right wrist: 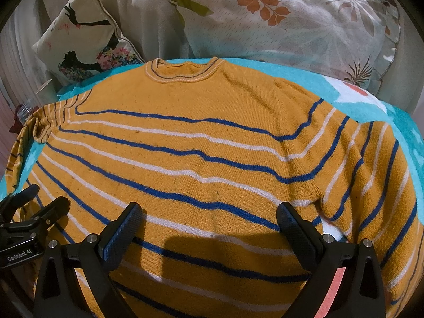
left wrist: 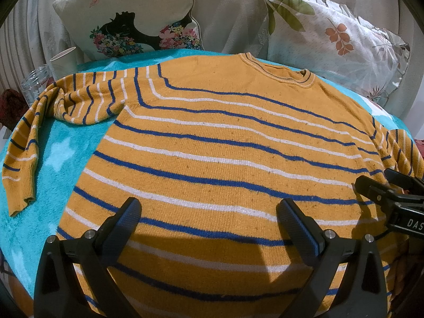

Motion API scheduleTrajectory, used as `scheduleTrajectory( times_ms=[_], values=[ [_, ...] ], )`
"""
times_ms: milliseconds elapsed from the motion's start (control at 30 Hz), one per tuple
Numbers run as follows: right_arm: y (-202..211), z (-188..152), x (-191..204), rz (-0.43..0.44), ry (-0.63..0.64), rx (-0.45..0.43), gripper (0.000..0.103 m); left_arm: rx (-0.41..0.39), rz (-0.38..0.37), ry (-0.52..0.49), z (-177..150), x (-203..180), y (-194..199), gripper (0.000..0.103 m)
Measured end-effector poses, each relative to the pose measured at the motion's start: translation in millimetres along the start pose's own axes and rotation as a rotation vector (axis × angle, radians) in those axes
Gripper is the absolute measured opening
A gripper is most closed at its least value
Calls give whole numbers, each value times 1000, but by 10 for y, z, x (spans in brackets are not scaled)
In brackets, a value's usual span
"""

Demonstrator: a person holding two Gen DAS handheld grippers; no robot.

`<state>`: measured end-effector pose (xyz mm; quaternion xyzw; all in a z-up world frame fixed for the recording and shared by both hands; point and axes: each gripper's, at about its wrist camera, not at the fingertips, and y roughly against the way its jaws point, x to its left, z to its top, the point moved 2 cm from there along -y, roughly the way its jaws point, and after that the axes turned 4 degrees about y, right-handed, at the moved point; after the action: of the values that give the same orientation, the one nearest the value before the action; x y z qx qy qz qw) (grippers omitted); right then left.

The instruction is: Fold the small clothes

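Observation:
A mustard-yellow sweater (left wrist: 212, 143) with blue and white stripes lies flat, front up, on a turquoise towel (left wrist: 61, 153), collar (left wrist: 278, 71) away from me. Its left sleeve (left wrist: 29, 143) bends down at the left. In the right wrist view the sweater (right wrist: 212, 145) fills the frame, and its right sleeve (right wrist: 371, 185) lies beside the body. My left gripper (left wrist: 209, 212) is open and empty above the lower body of the sweater. My right gripper (right wrist: 209, 212) is open and empty over the lower right part. Each gripper shows at the edge of the other's view.
Two patterned cushions (left wrist: 137, 16) (left wrist: 331, 42) lean against a pale sofa back behind the towel. A paper cup (left wrist: 63, 62) and a clear jar (left wrist: 34, 84) stand at the far left. The towel (right wrist: 352, 98) shows white and orange patches at the right.

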<state>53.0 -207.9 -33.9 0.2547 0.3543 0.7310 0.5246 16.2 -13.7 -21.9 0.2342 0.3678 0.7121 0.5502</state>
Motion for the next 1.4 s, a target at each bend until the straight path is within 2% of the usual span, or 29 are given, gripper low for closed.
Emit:
scheduleTrajectory(
  times_ms=[333, 1167, 1400],
  values=[
    [15, 10, -8, -9, 6, -34, 103, 0, 0, 0, 1, -1, 0, 103],
    [32, 28, -10, -7, 4, -42, 103, -1, 0, 1, -1, 4, 1, 103],
    [28, 45, -1, 4, -6, -41, 103, 4, 21, -10, 5, 18, 24, 103]
  ],
)
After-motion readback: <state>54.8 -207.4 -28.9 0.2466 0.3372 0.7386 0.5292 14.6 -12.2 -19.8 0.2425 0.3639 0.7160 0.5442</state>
